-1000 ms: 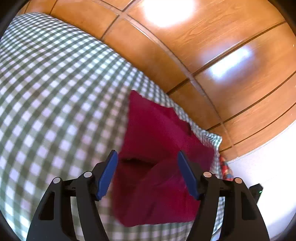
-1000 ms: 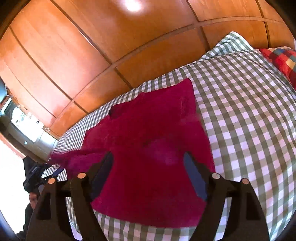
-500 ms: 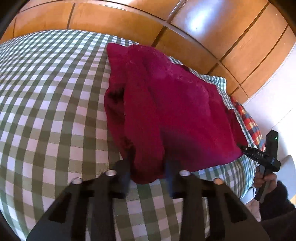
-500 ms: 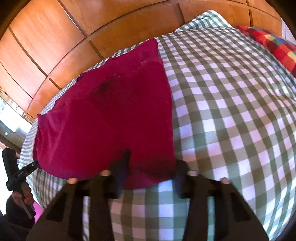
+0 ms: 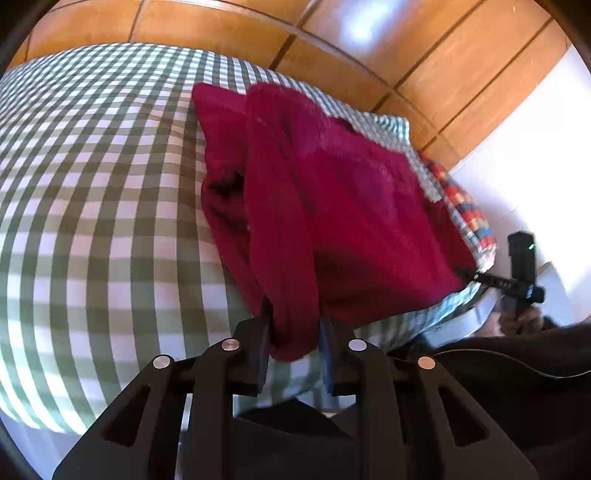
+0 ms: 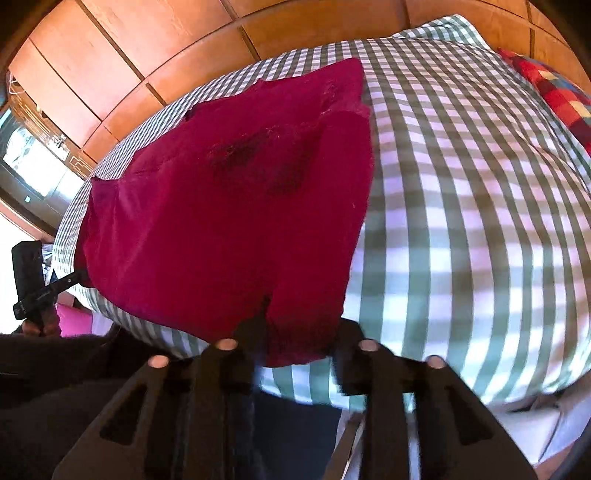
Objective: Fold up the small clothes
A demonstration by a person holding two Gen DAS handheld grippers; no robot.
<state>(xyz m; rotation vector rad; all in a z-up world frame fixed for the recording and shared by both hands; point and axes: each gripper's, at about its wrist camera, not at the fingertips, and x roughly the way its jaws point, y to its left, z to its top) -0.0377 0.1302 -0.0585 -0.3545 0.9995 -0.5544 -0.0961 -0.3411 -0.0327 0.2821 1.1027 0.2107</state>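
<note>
Deep red fleecy fabric is the main thing here, a small garment (image 5: 332, 206) spread out on the green-and-white checked bed cover (image 5: 92, 206), and everything else is easiest to place relative to that garment. The left gripper (image 5: 293, 339) has its fingers clamped on a bunched fold at the garment's near edge, the cloth squeezed into a thick roll between the two jaws. The right gripper (image 6: 297, 347) is doing the same at its own near corner of the garment (image 6: 229, 206), jaws pinched onto the hem so the fabric hangs just over the edge of the checked cover (image 6: 461, 221). From the left wrist view, the garment has one layer doubled over along its left side, with a dark pocket of shadow in the fold. Behind the garment, wooden panelling (image 5: 221, 29) runs along the far side of the bed. Off past the garment's right edge a multicoloured plaid cloth (image 5: 469, 210) peeks out, and it shows up again in the right wrist view (image 6: 554, 92) at the far right. You can also spot the other gripper at the garment's far corner in each view.
</note>
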